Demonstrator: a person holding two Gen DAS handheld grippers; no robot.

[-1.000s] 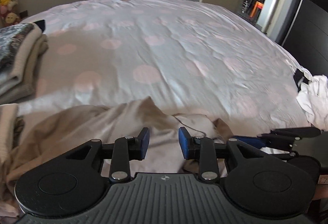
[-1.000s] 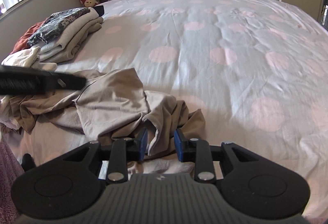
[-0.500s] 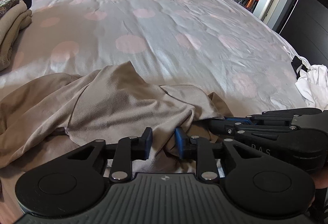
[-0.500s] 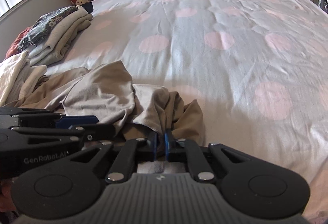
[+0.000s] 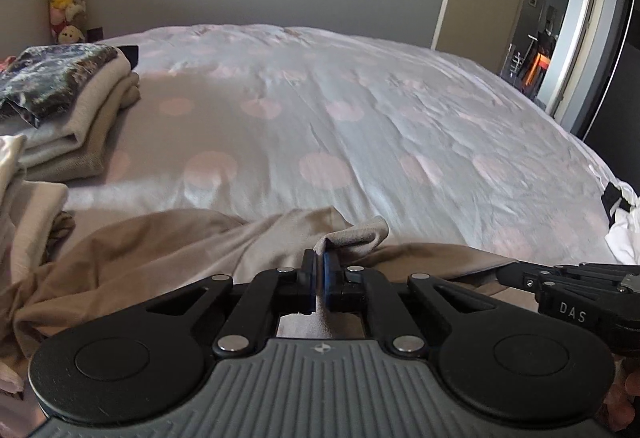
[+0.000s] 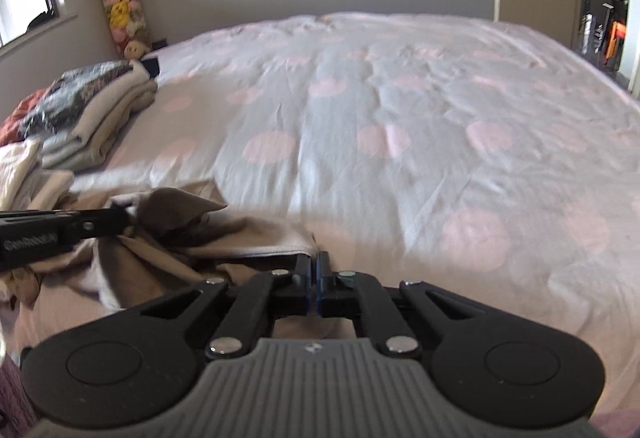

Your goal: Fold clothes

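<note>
garment: beige garment [image 5: 168, 250] bunched at near edge of the bed [image 5: 360, 109], not flat, no clean fold visible; bulk sags left and below both tools.
key relation: cloth edge runs left-right between the 2 grips, roughly across the view; free body of cloth hangs on the left side, so left gripper is nearer the bulk, right is at the outer end.
left gripper [image 5: 319, 265]: pads pinched tight on a raised tuft of the cloth.
right gripper [image 6: 313, 265]: pads pinched on a hemmed corner, edge pulled fairly straight toward the left one.
look: thin, soft, heavily creased, 1 flap poking up [image 6: 180, 205].
judgement: 2-point hold fits spreading it over open quilt ahead; stage unclear.
surroundings: folded stack [image 5: 68, 105] far left, white clothes [image 5: 626, 234] at right edge.
</note>
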